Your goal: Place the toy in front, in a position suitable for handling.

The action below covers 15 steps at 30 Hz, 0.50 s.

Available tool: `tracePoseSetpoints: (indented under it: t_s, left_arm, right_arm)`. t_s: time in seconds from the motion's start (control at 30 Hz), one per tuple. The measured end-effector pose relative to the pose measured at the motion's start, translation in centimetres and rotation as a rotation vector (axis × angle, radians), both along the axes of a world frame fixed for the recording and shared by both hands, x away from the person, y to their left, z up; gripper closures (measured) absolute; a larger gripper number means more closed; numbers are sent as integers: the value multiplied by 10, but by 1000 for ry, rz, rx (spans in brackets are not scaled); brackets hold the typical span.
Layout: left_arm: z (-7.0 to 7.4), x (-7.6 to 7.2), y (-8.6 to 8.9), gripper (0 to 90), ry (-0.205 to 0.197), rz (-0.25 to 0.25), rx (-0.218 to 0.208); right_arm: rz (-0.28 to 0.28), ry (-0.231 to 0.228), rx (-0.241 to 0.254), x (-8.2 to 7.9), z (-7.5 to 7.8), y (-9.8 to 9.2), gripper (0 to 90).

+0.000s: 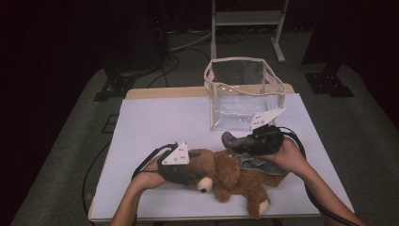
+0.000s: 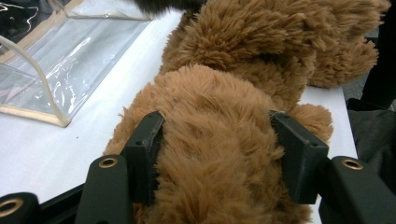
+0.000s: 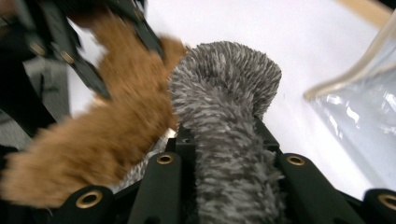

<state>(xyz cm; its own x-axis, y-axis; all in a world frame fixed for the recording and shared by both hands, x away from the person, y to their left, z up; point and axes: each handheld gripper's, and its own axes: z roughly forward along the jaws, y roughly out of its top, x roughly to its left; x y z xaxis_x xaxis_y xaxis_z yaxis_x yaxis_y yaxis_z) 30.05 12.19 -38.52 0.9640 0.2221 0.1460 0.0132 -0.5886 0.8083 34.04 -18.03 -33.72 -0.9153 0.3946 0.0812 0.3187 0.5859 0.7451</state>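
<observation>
A brown plush toy (image 1: 235, 181) lies on its side near the front of the white table (image 1: 160, 117). My left gripper (image 1: 196, 175) is shut on its furry head, and the fur (image 2: 215, 154) bulges between the pads (image 2: 147, 144). A grey fuzzy piece (image 1: 234, 141) rises from the toy's back, over a grey cloth (image 1: 256, 163). My right gripper (image 1: 245, 143) is shut on that grey piece (image 3: 229, 107), which sticks out past the jaws. The brown plush toy (image 3: 112, 130) shows blurred to its left.
A clear plastic bag with a beige rim (image 1: 242, 89) stands open at the back of the table, just beyond the right gripper; it also shows as the clear bag (image 2: 51, 65) and its corner (image 3: 359, 107). A metal stand (image 1: 247, 21) is on the floor behind.
</observation>
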Motion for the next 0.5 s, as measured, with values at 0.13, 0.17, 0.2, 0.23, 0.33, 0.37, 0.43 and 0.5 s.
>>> tracePoseSetpoints:
  t_s: [0.13,0.17,0.2,0.23,0.33,0.37,0.43,0.5]
  left_arm:
    - [1,1,1,380,13,-3,-17]
    - [2,1,2,365,19,-6,-24]
    - [3,1,2,342,25,-6,-29]
    - [5,1,2,313,31,-3,-40]
    - [10,1,5,212,33,27,-23]
    - [10,2,8,190,45,36,-28]
    - [10,2,11,185,68,39,-47]
    - [8,1,13,232,73,19,-36]
  right_arm:
    - [-11,35,-7,-3,-16,-5,705]
    - [-14,39,1,-6,-17,-7,705]
    - [-13,39,10,-8,-18,-9,705]
    - [-12,40,17,-12,-20,-11,706]
    - [-14,35,43,-24,-26,-16,706]
    - [-16,33,50,-26,-27,-18,706]
    - [-23,28,74,-34,-30,-24,706]
    - [-29,29,101,-42,-33,-29,707]
